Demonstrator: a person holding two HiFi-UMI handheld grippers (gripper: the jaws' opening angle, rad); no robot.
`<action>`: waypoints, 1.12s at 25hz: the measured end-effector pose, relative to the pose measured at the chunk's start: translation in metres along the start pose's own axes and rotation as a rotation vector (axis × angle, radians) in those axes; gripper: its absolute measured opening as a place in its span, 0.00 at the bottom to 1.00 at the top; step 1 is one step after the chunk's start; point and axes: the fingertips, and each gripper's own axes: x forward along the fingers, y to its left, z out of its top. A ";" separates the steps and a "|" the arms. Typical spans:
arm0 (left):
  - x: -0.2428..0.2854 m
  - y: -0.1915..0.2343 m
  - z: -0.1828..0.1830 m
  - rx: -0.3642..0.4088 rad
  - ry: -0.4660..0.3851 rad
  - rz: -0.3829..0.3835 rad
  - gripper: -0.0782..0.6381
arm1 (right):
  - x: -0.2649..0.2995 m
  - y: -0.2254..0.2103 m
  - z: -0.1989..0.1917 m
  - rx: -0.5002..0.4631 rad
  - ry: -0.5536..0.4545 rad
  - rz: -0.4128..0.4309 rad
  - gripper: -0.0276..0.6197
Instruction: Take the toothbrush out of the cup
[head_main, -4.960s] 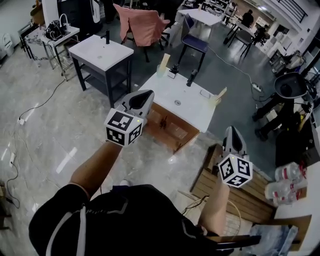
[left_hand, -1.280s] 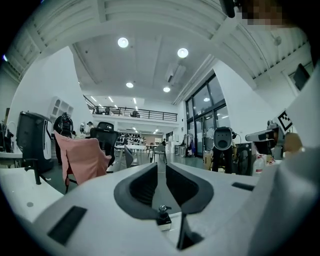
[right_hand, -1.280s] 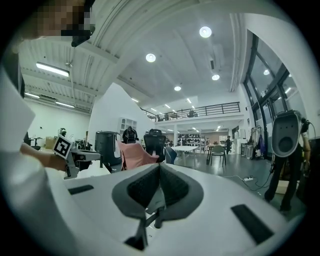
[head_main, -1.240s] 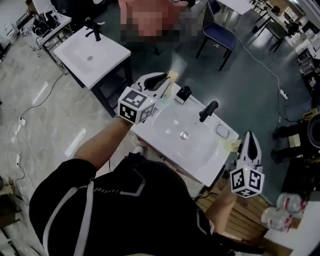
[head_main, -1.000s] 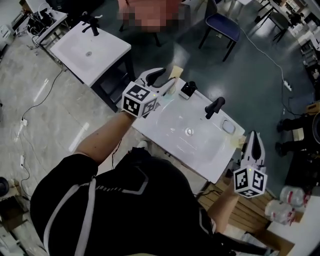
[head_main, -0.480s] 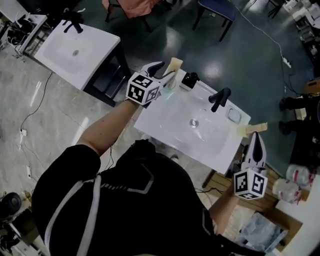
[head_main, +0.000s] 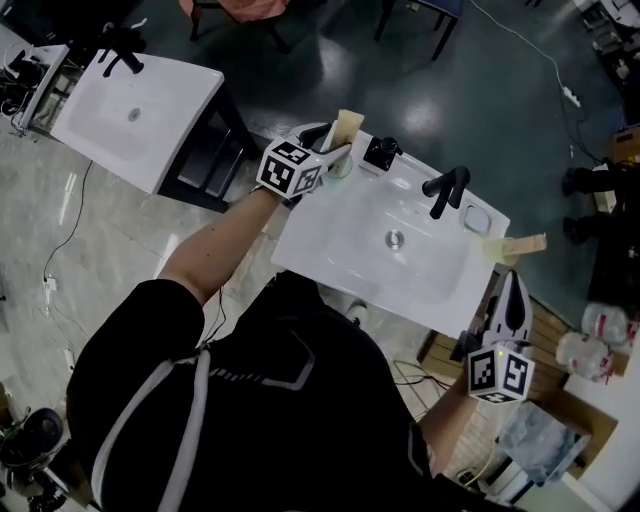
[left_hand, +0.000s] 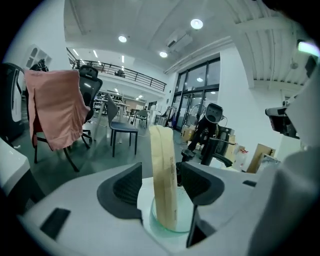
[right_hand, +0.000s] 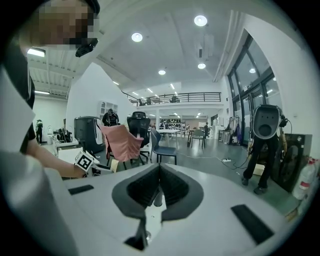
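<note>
A toothbrush in a tan paper sleeve (left_hand: 163, 180) stands upright in a clear greenish cup (left_hand: 172, 226) on the far left corner of the white sink (head_main: 330, 250). My left gripper (left_hand: 161, 171) reaches level around it. Its jaws are opening, with the sleeve between them, a gap on each side, and the pads (left_hand: 127, 189) not pressing. In the head view that left gripper (head_main: 332, 150) sits at the cup (head_main: 341, 166), and the toothbrush (head_main: 346, 126) sticks up past it. My right gripper (head_main: 511, 288) is shut and empty, off the sink's right edge; in its own view the right gripper (right_hand: 159, 184) shows its jaws closed together.
On the sink stand a black faucet (head_main: 446, 190), a drain (head_main: 396, 238), a soap dish (head_main: 476, 218) and a small black object (head_main: 380, 152). A second wrapped toothbrush (head_main: 518, 246) stands at the right corner. Another sink (head_main: 135, 115) is at upper left. Bottles (head_main: 598, 340) lie at the right.
The left gripper has come down and forward to the cup, and its jaws have spread around the wrapped toothbrush. The right gripper has sunk a little beside the sink's right edge.
</note>
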 end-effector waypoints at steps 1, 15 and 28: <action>0.003 -0.002 -0.002 -0.002 0.008 -0.026 0.43 | -0.001 0.000 -0.001 -0.008 0.005 -0.004 0.05; 0.016 -0.006 -0.013 0.050 0.021 -0.141 0.35 | -0.002 0.003 -0.013 -0.020 0.027 -0.042 0.05; 0.003 -0.009 0.004 0.031 -0.034 -0.148 0.17 | -0.009 0.009 -0.006 -0.021 0.023 -0.039 0.05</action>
